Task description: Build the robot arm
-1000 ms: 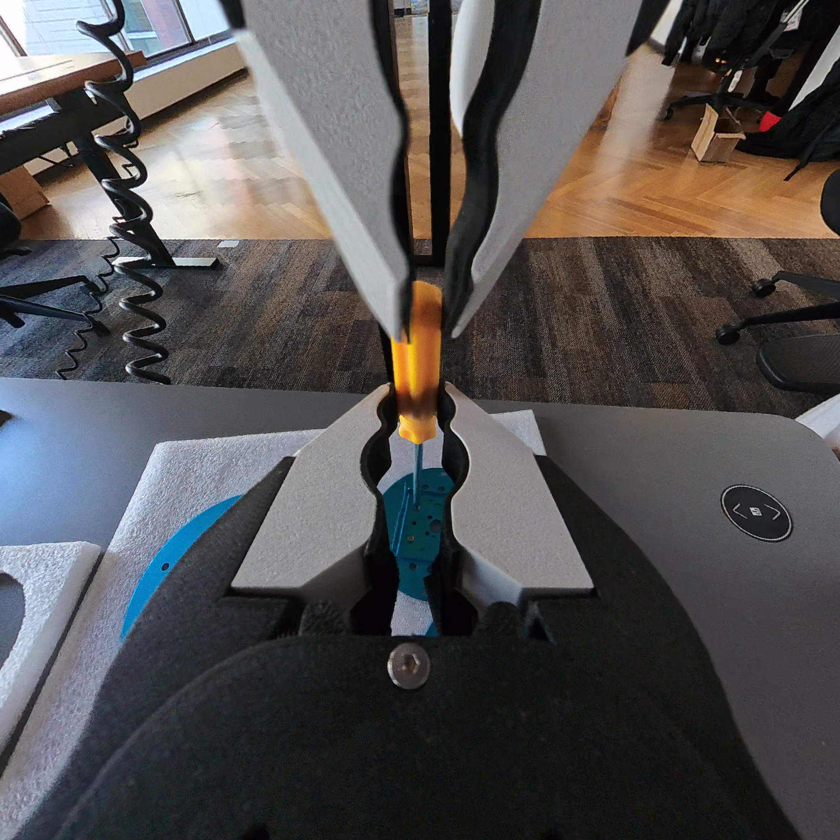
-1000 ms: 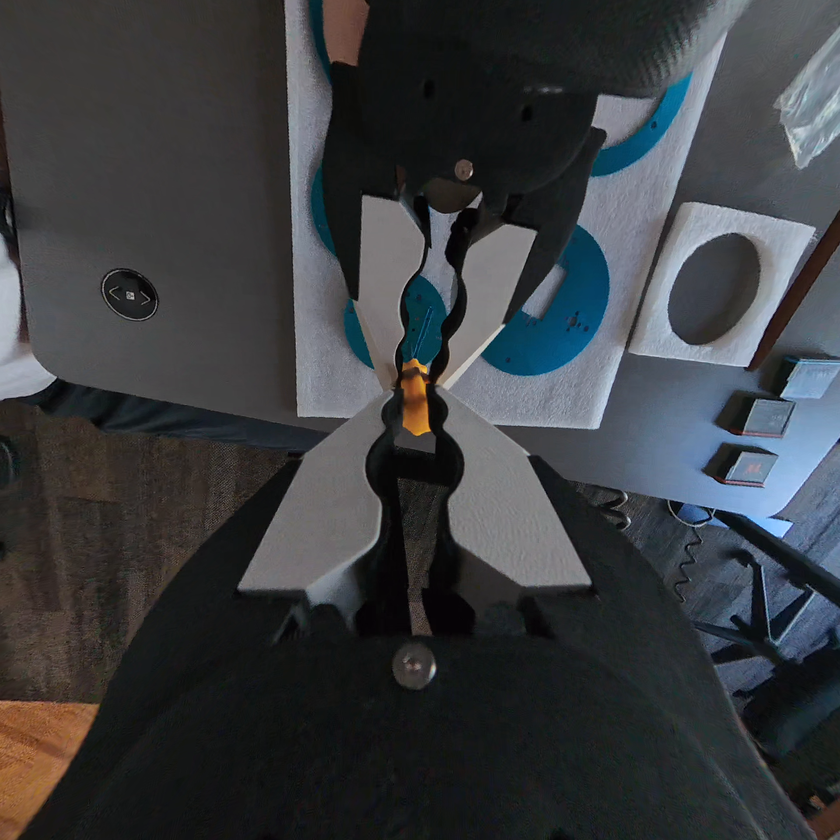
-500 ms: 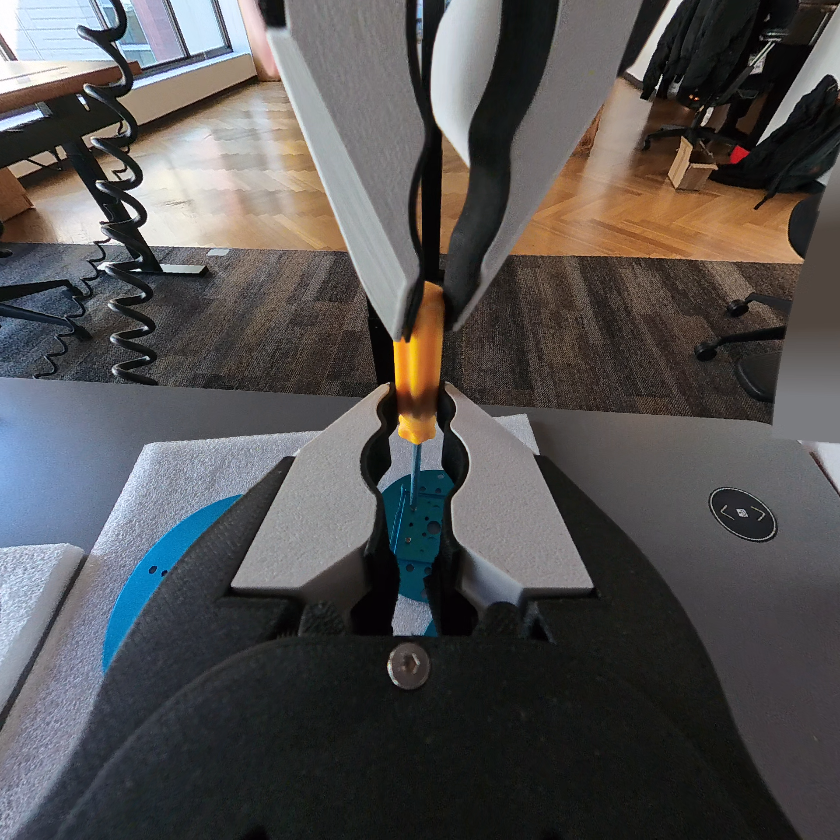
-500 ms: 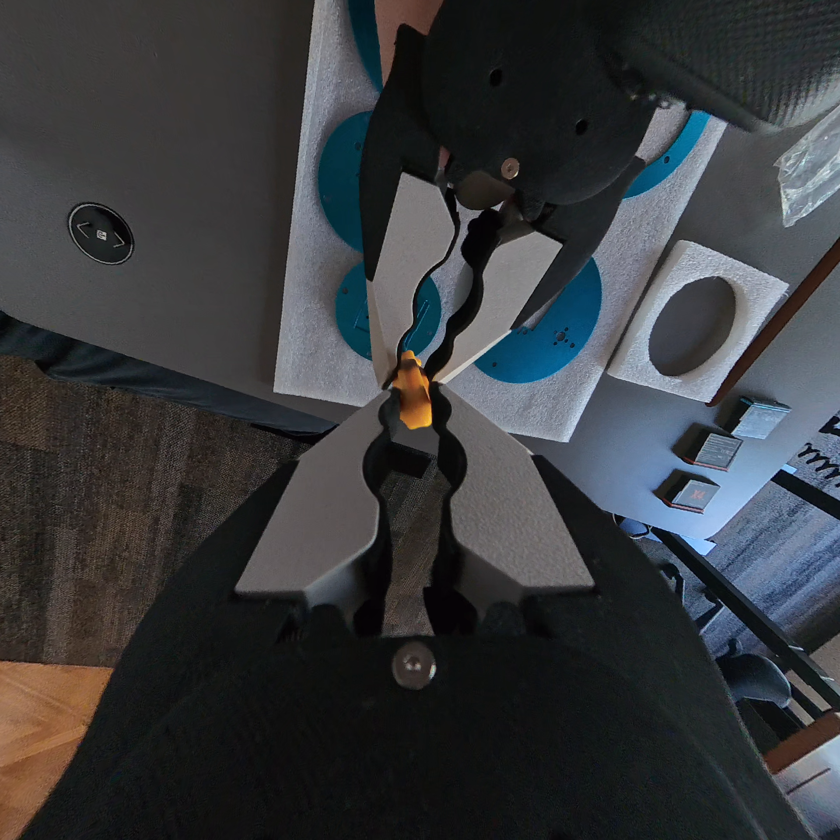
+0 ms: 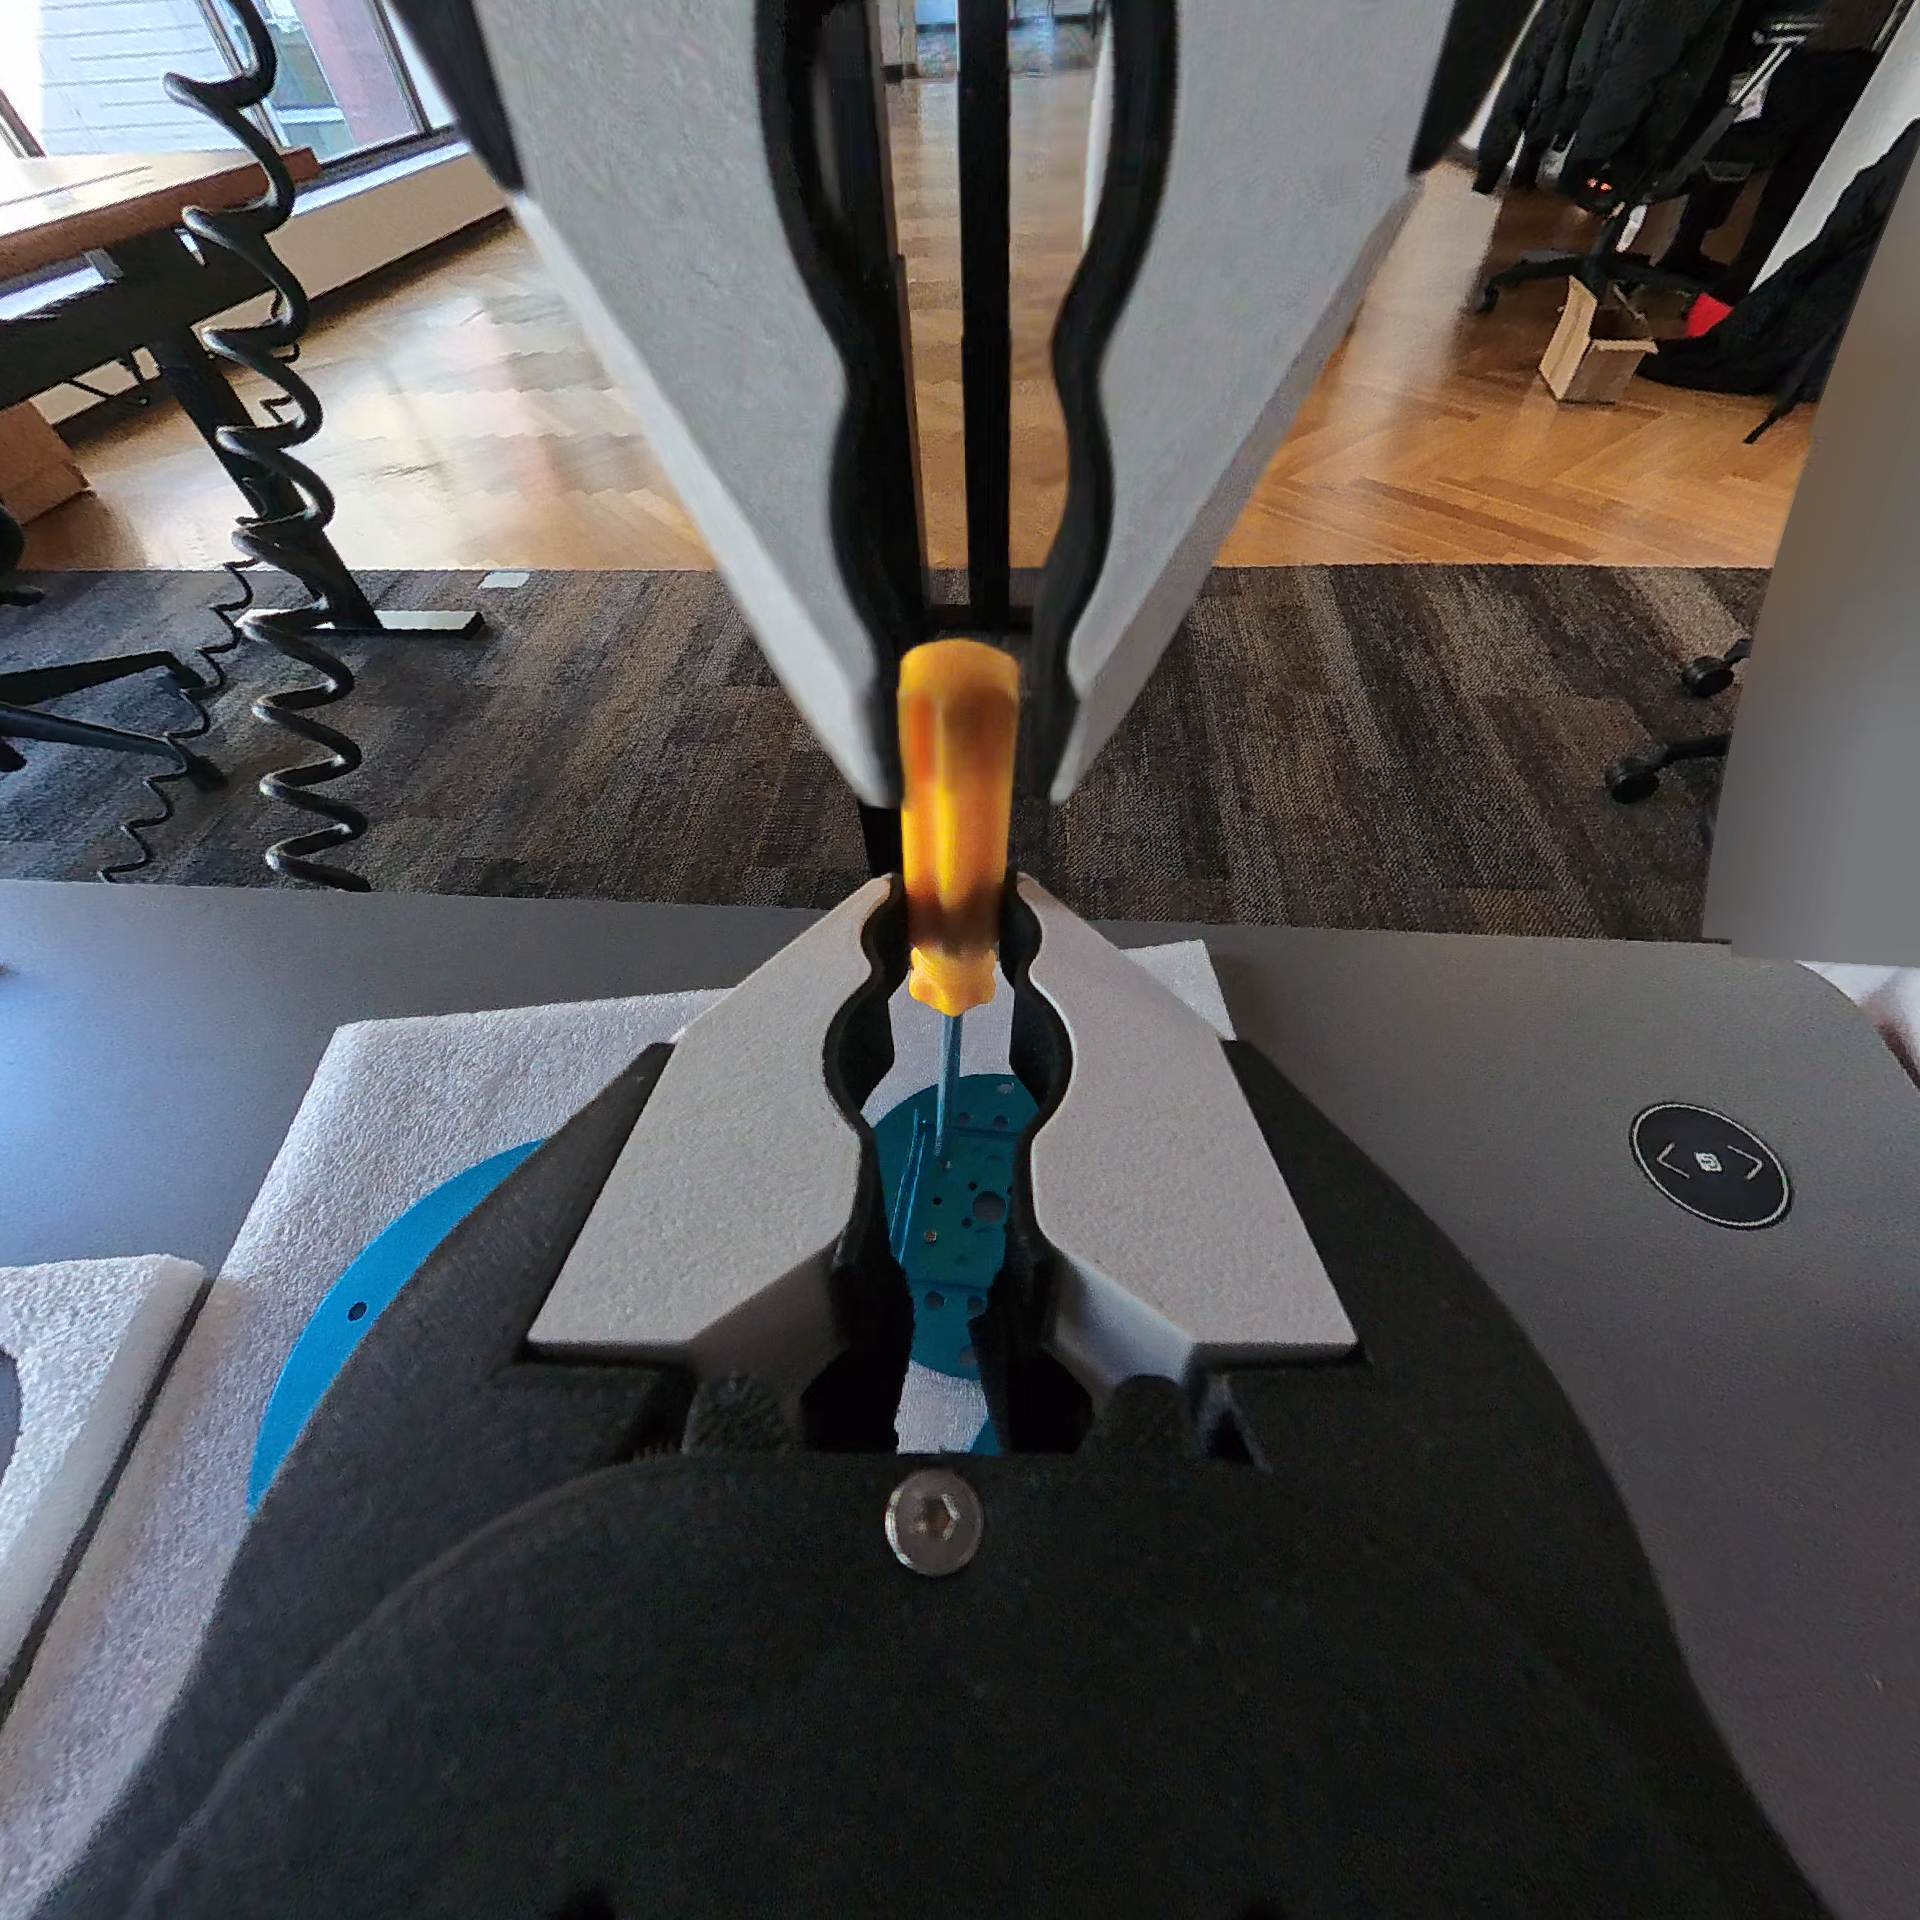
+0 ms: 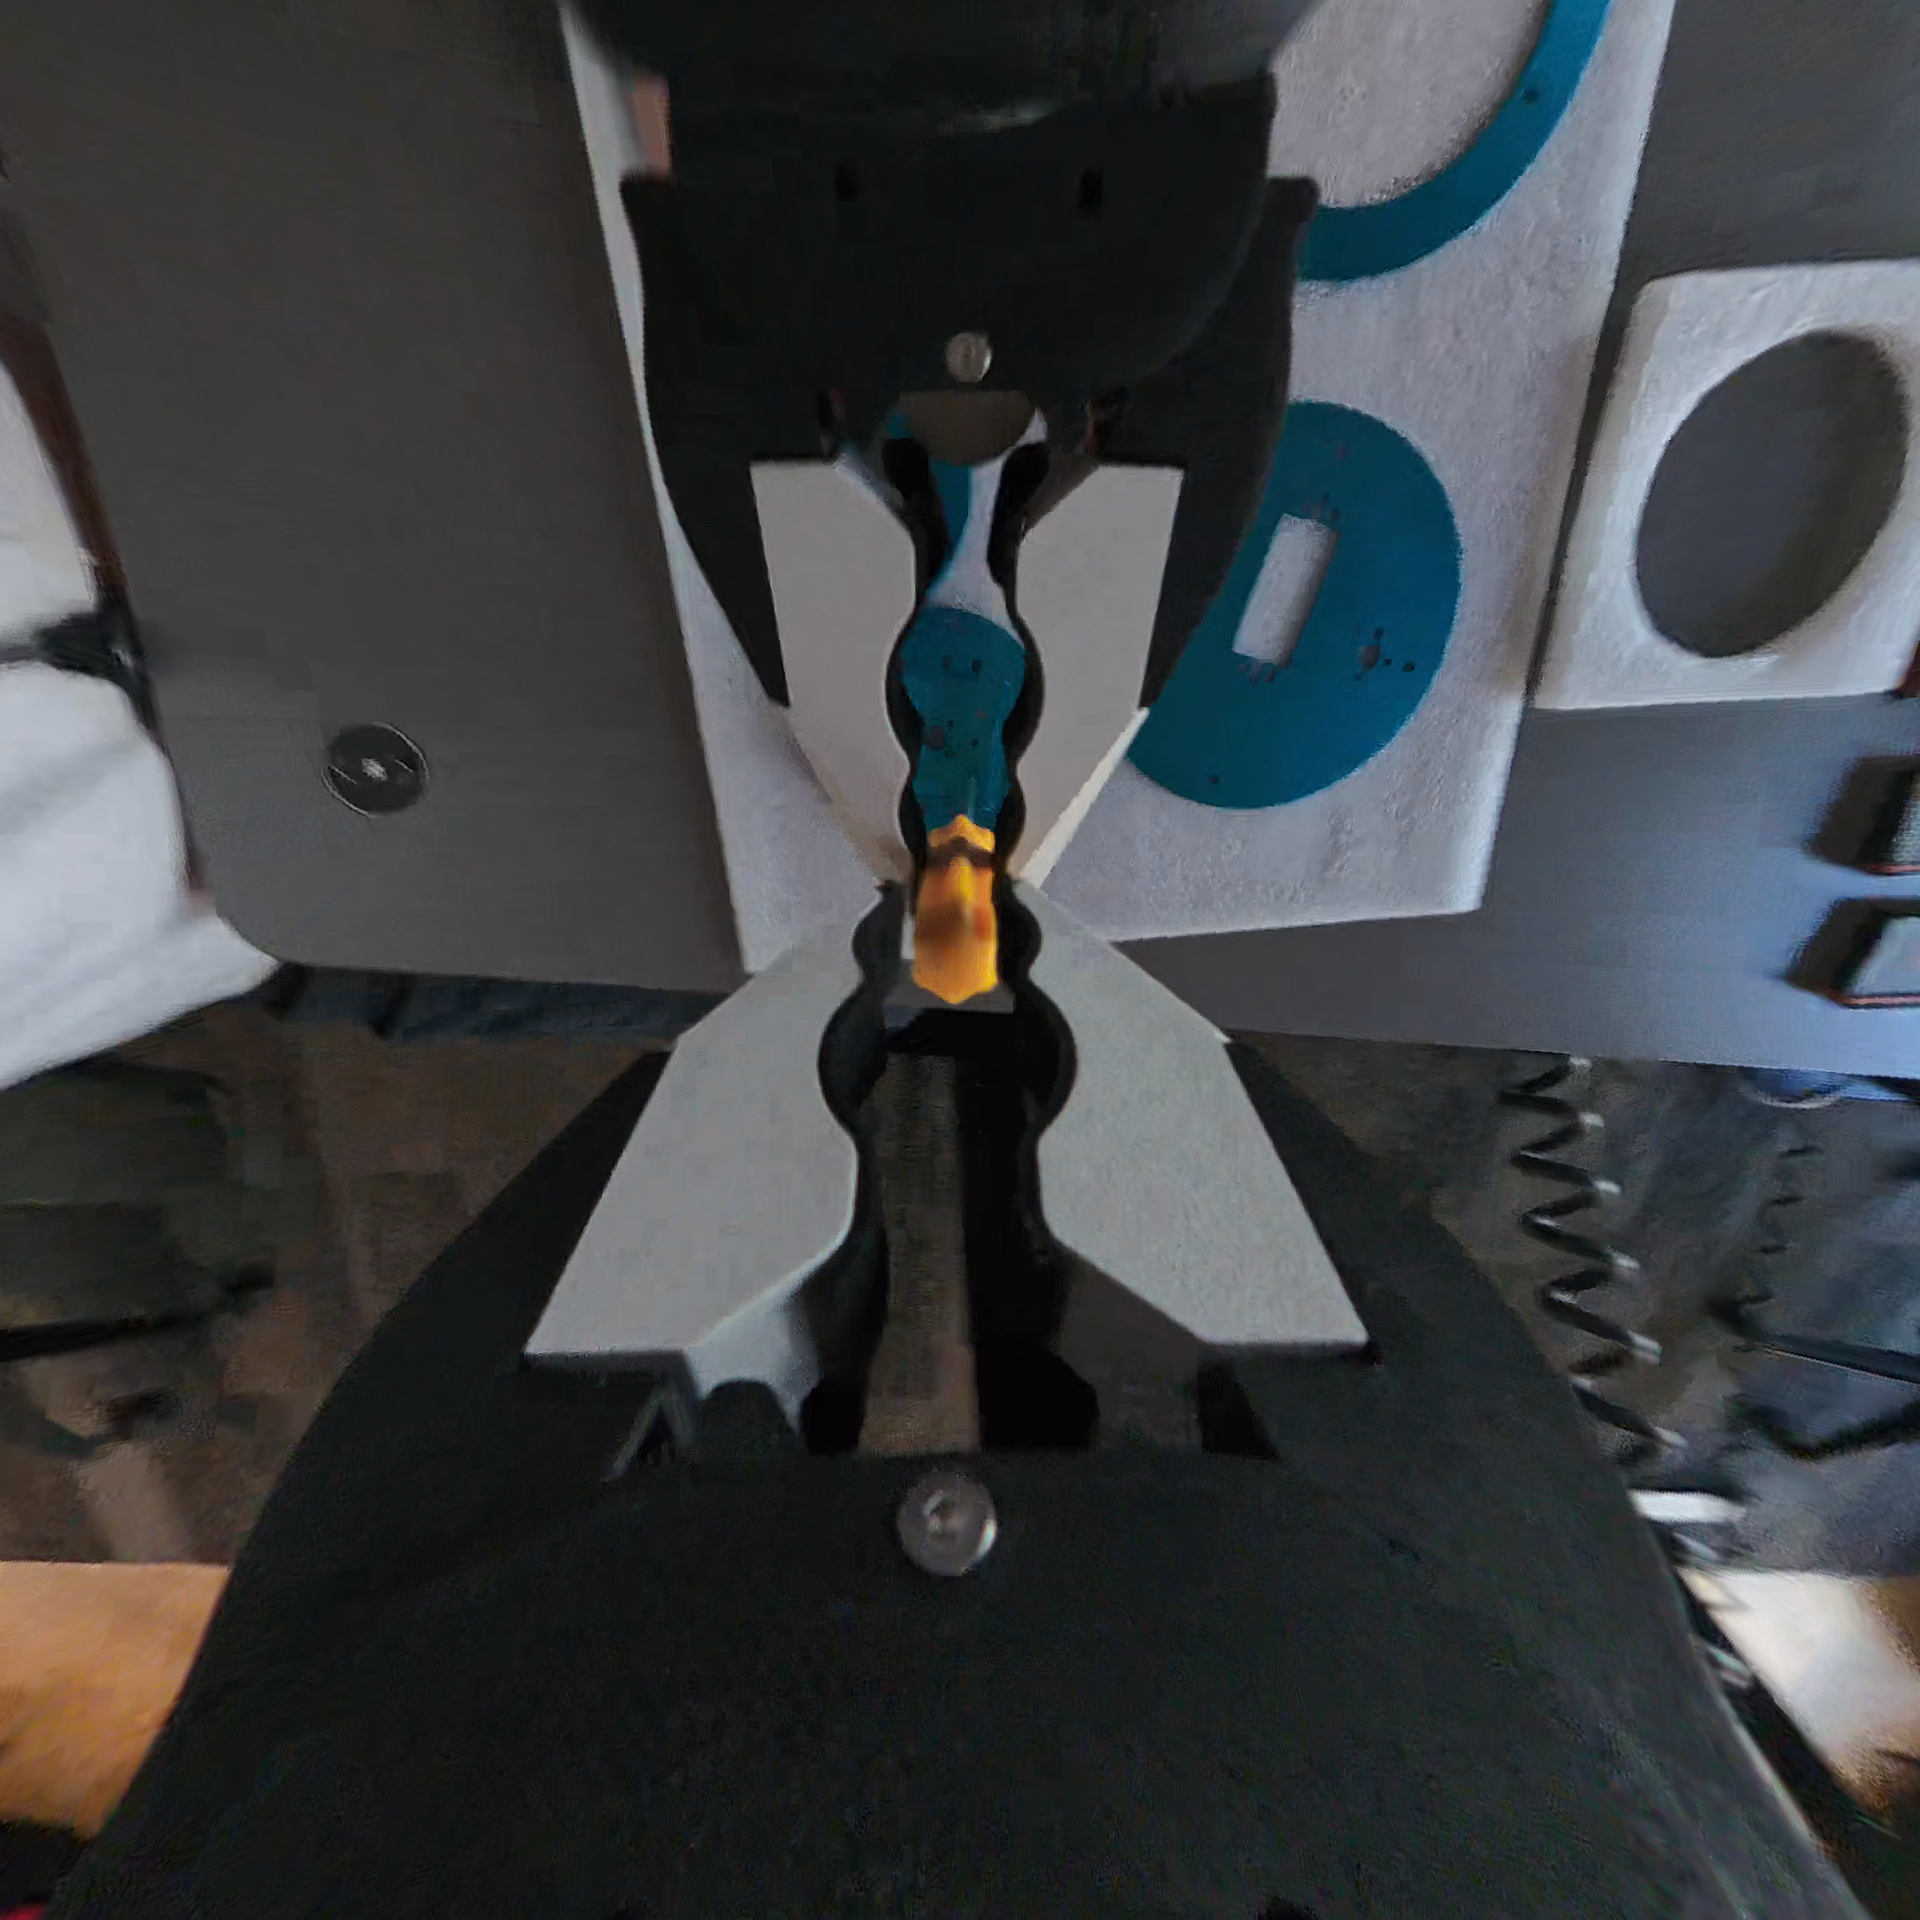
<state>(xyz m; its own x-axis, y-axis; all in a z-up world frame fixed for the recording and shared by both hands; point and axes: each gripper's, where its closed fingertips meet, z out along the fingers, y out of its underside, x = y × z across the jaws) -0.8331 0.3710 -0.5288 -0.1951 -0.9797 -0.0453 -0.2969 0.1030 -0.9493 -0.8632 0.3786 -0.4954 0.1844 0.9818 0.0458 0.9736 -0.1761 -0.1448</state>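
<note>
grey desk (image 5: 1455,1039); gripped screwdriver (image 5: 956,810) upright, tip down.

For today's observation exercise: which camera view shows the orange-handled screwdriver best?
The left wrist view: the screwdriver shows side-on, its whole handle and thin shaft reaching down to the blue perforated part. The right wrist view, blurred, looks along it, showing only the foreshortened handle.

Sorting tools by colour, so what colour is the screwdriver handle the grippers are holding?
Translucent orange-amber; the screwdriver handle shows best in the left wrist view.
</note>
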